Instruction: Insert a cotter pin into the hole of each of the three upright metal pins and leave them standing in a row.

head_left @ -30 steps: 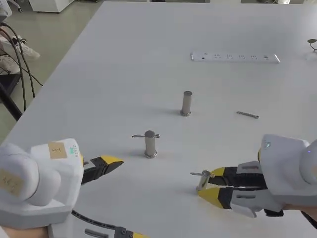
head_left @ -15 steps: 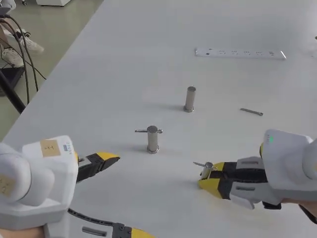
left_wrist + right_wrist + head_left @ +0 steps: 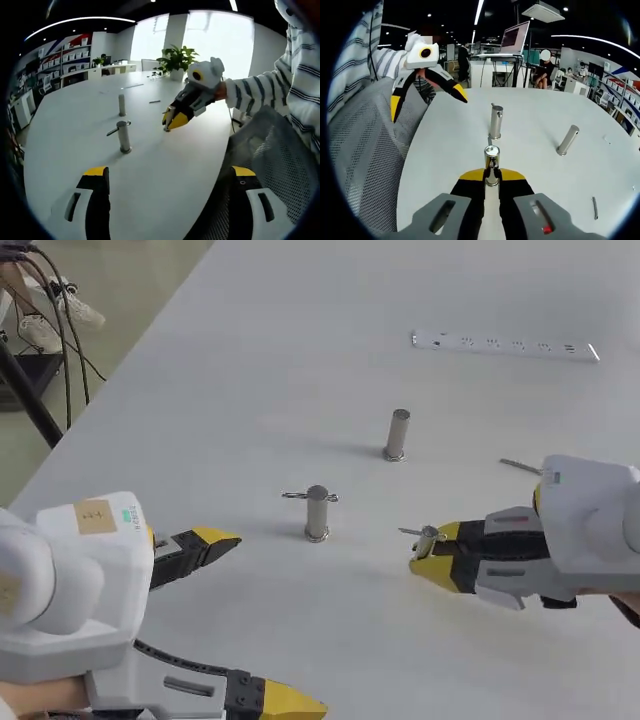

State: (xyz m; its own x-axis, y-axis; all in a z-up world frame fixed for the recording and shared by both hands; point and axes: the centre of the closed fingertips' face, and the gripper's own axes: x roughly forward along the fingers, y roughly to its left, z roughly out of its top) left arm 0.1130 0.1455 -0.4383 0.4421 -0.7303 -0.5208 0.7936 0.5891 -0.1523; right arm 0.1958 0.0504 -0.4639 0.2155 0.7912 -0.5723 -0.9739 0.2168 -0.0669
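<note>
My right gripper (image 3: 437, 552) (image 3: 492, 178) is shut on a short metal pin (image 3: 430, 538) (image 3: 491, 159) (image 3: 169, 118) with a cotter pin through its top, held near the table surface. To its left a second metal pin (image 3: 317, 512) (image 3: 495, 121) (image 3: 123, 136) stands upright with a cotter pin through it. Farther back stands a bare third pin (image 3: 397, 434) (image 3: 567, 139) (image 3: 121, 105). A loose cotter pin (image 3: 520, 466) (image 3: 594, 207) (image 3: 154, 101) lies to the right of it. My left gripper (image 3: 250, 620) (image 3: 170, 175) hangs open and empty at the near left.
A white power strip (image 3: 505, 344) lies at the back of the white table (image 3: 250, 390). The table's left edge drops to a floor with cables and black legs (image 3: 30, 390). A grey mesh chair (image 3: 280, 165) sits close to the near edge.
My right gripper has carried its pin away from me, until it is nearly level with the middle pin. The left gripper has stayed open in about the same place. The head camera has shifted.
</note>
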